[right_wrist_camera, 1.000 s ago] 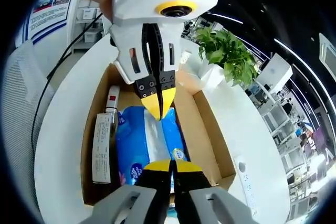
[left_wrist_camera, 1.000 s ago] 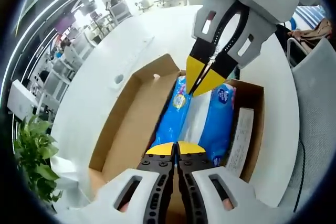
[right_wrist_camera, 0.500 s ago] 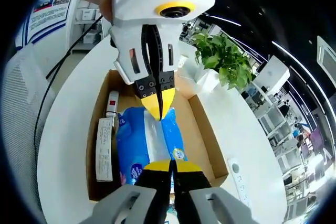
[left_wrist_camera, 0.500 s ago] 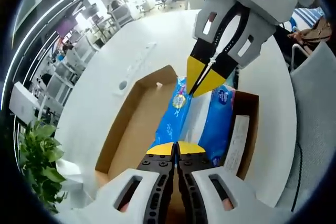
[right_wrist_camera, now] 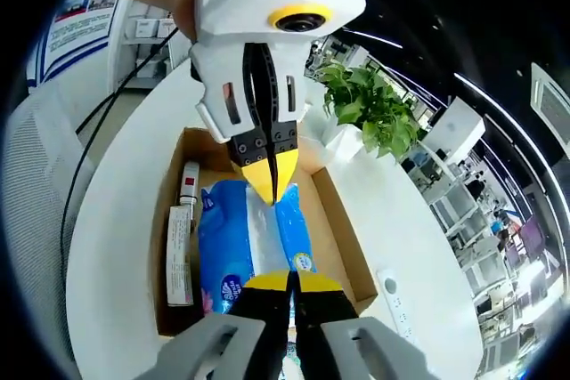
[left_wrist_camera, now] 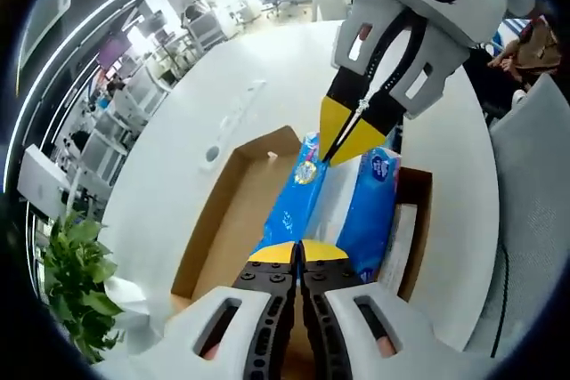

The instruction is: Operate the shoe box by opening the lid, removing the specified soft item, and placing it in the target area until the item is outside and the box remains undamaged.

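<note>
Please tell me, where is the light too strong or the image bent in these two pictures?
Left gripper view: the background beyond the white table is washed out, and the table edge bows from fisheye distortion. Right gripper view: the ceiling is dark, the blue pack evenly lit and sharp.

Both cams look steeply down along their own jaws, close above the open shoe box point(left_wrist_camera: 233, 211) on the white bench point(left_wrist_camera: 178, 140). They face each other from opposite ends of the box. The left gripper view looks toward the right hand-held gripper point(left_wrist_camera: 343, 142); the right gripper view toward the left hand-held gripper point(right_wrist_camera: 271, 182). Shared: box, blue soft pack point(right_wrist_camera: 233, 242), bench.
</note>
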Action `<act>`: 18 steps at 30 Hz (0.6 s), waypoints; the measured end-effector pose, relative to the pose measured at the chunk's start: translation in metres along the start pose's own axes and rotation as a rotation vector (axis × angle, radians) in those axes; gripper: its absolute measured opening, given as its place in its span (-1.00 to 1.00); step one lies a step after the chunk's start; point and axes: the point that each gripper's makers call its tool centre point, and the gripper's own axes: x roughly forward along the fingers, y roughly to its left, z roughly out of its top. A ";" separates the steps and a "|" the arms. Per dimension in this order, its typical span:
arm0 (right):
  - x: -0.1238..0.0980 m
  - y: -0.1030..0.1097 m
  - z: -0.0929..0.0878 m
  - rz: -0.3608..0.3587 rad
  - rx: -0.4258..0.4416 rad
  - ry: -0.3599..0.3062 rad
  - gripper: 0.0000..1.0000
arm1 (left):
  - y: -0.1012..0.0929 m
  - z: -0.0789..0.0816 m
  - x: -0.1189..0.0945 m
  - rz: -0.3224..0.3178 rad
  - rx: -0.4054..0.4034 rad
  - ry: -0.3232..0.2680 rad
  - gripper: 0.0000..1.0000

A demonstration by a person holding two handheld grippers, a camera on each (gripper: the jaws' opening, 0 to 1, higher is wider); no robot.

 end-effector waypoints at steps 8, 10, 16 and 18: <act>-0.013 -0.004 -0.002 -0.018 0.004 -0.003 -1.00 | 0.000 0.014 -0.004 0.005 0.018 -0.008 -1.00; -0.015 -0.004 -0.004 -0.022 0.007 -0.005 -1.00 | 0.000 0.017 -0.004 0.004 0.019 -0.012 -1.00; -0.018 -0.007 -0.006 -0.033 0.021 -0.006 -1.00 | 0.002 0.026 -0.005 0.006 0.027 -0.020 -1.00; -0.020 -0.008 -0.007 -0.038 0.024 -0.008 -1.00 | 0.003 0.028 -0.005 0.007 0.030 -0.022 -1.00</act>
